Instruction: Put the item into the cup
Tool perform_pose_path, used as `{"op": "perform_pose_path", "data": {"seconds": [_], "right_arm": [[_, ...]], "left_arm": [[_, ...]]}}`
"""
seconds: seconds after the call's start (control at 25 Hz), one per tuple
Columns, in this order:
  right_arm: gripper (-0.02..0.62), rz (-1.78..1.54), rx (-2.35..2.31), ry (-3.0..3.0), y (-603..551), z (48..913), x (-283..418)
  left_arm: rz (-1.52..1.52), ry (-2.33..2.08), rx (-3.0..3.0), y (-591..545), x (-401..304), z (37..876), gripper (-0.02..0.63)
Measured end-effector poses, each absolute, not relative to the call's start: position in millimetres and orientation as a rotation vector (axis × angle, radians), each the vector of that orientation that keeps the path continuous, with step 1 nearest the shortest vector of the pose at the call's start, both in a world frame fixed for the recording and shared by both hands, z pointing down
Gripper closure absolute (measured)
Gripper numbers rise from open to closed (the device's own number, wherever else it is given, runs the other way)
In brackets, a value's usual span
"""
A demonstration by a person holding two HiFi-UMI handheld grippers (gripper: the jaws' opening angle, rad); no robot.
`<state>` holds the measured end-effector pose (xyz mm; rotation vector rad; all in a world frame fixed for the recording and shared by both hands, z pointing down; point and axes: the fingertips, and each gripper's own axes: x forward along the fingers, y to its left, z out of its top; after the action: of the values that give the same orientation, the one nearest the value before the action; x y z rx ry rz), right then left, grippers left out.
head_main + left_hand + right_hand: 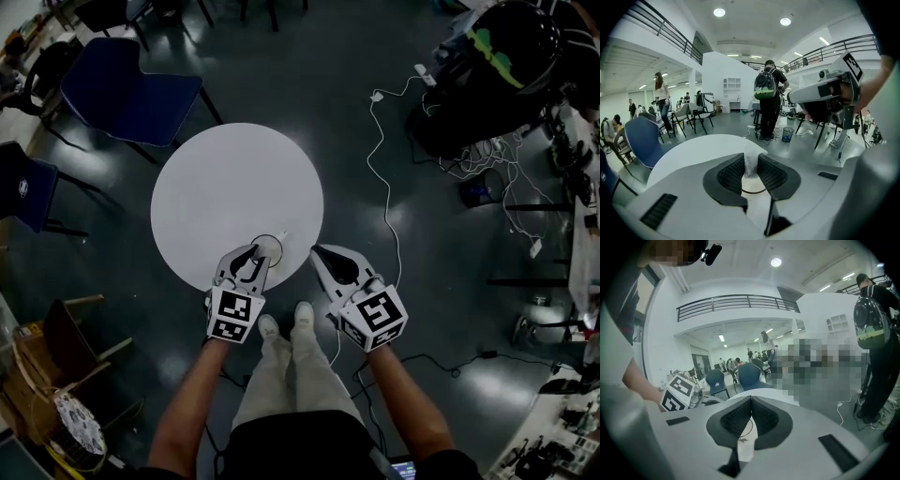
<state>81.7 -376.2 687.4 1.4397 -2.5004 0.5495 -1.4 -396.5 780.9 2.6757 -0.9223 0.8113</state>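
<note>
ribbed left tongs (pixel 750 156) pinch a crinkly white item (pixel 750 165).

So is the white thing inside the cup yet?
Not dropped in yet: the white item is pinched between the left gripper's jaws, over the cup's rim. Whether its lower end dips inside, I cannot tell.

In head view your left claw (pixel 256 254) covers pt of the round dark-rimmed cup (pixel 276 246). Lower end of the crumpled white item (pixel 750 161) is hidden btwn the jaws; material unclear.
</note>
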Motion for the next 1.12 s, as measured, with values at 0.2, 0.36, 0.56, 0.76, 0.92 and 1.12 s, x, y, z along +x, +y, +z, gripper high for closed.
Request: {"op": "perform_pose_path", "data": {"seconds": [0.2, 0.36, 0.56, 0.76, 0.92, 1.12], "right_arm": [[0.579, 0.563, 1.430, -2.492, -376, 693, 83], [0.578, 0.572, 1.433, -2.485, -375, 697, 82], [0.579, 0.581, 1.436, -2.479, -375, 703, 83], [0.578, 0.588, 1.439, -2.473, -377, 704, 79], [0.578, 0.581, 1.436, -2.474, -381, 698, 77], [0.578, 0.557, 1.440, -2.481, -381, 685, 69]], "left_arm": [[0.809, -0.914, 2.658, -398, -2, 787, 0.511], [0.787, -0.896, 2.662, -397, -5, 789, 0.511], [0.780, -0.883, 2.647, -397, -3, 796, 0.463], [0.778, -0.883, 2.639, -400, -7, 797, 0.451], [0.754, -0.907, 2.634, -403, -12, 787, 0.454], [0.717, -0.906, 2.650, -401, -18, 766, 0.465]]}}
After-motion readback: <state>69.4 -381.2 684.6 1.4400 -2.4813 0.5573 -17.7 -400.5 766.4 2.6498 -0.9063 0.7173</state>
